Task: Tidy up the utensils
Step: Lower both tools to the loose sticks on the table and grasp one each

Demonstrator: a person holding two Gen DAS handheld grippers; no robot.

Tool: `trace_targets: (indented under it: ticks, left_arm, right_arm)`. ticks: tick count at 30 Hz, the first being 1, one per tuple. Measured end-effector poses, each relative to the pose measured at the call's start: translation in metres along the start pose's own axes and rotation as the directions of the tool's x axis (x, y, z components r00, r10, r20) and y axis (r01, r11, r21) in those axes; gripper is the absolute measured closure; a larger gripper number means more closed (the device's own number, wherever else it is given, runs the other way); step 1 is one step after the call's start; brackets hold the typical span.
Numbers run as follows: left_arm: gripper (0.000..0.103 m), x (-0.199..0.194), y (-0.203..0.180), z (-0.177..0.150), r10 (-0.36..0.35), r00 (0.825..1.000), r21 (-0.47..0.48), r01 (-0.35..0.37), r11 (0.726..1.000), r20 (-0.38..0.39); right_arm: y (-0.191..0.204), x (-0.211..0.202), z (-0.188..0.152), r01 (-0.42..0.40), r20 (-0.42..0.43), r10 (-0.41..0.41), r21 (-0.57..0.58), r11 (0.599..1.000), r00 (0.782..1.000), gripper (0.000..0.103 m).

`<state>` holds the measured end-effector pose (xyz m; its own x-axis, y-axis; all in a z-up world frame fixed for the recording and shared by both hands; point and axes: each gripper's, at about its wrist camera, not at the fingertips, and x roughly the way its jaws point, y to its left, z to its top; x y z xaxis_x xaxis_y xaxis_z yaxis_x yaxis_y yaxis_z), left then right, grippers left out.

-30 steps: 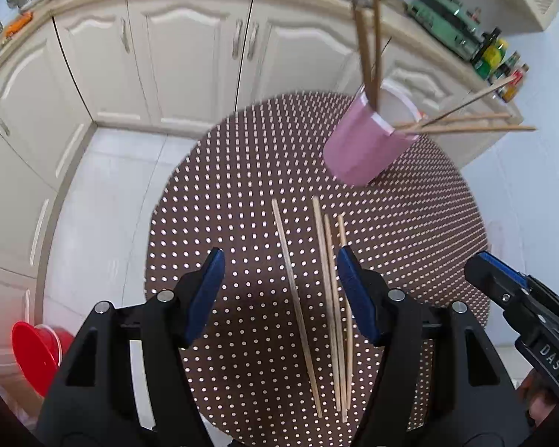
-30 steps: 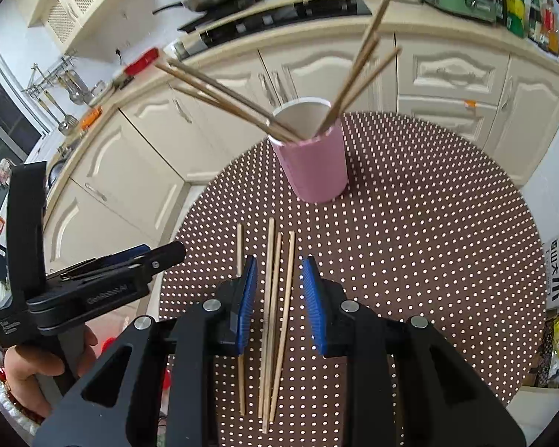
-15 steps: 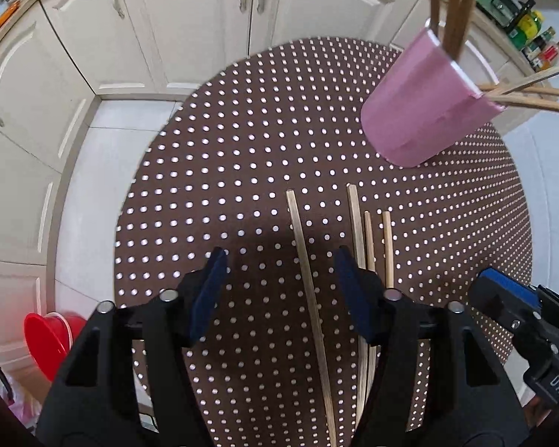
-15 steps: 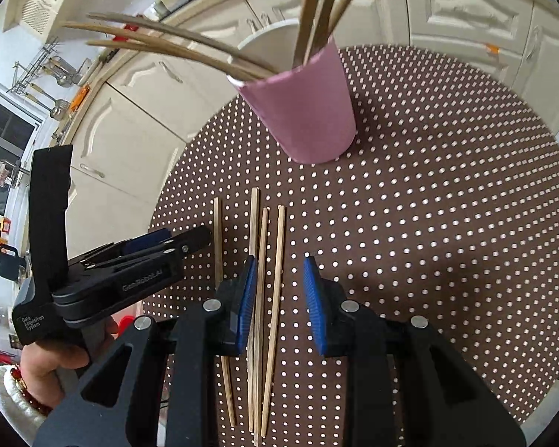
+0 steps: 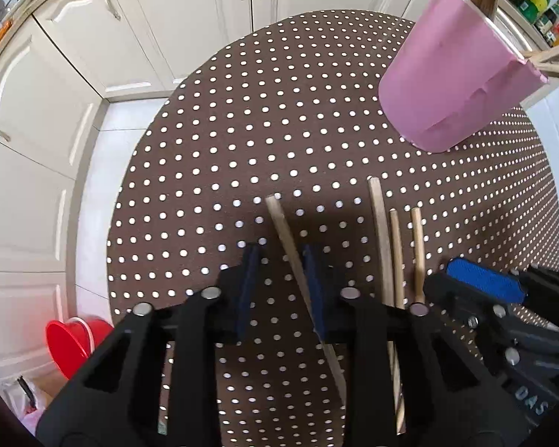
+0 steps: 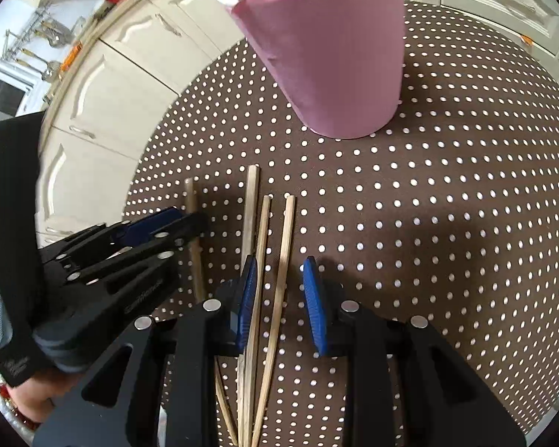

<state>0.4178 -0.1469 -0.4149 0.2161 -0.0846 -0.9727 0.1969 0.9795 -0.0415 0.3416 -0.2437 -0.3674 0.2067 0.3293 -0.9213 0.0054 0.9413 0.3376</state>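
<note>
While my left gripper [image 5: 281,283] closes astride one slim wooden chopstick [image 5: 285,229], my right gripper [image 6: 279,290] stands part-open over two more [image 6: 279,283], all lengthwise toward the pink cup [image 6: 339,56] mid-table [image 6: 447,205].

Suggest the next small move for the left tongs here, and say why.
Probably finish closing, then lift. The left tongs are closing around the lone chopstick that lies apart from the other three on the dotted table; one pad looks against it, the other still shows a gap. Once gripped, it could go to the pink cup, which already holds several sticks.
</note>
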Motion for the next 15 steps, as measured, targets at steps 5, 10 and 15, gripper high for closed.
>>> trace_targets:
  ticks: [5,10,15]
  left_arm:
    - [0.092,-0.001,0.011,0.001,-0.019,1.000,-0.017,0.019,1.000,-0.006]
    - [0.097,-0.003,0.021,0.000,-0.037,0.999,-0.025,0.036,0.999,-0.011]
    - [0.097,-0.018,0.027,-0.001,-0.061,0.998,-0.032,0.061,0.998,0.027]
  right_arm:
    - [0.008,0.014,0.006,0.029,-0.051,-0.031,-0.027,0.999,0.998,0.085]
    - [0.014,0.016,0.008,0.075,-0.041,-0.078,-0.071,0.995,0.996,0.097]
    - [0.011,0.018,0.014,0.050,-0.047,-0.053,-0.056,0.997,0.997,0.098]
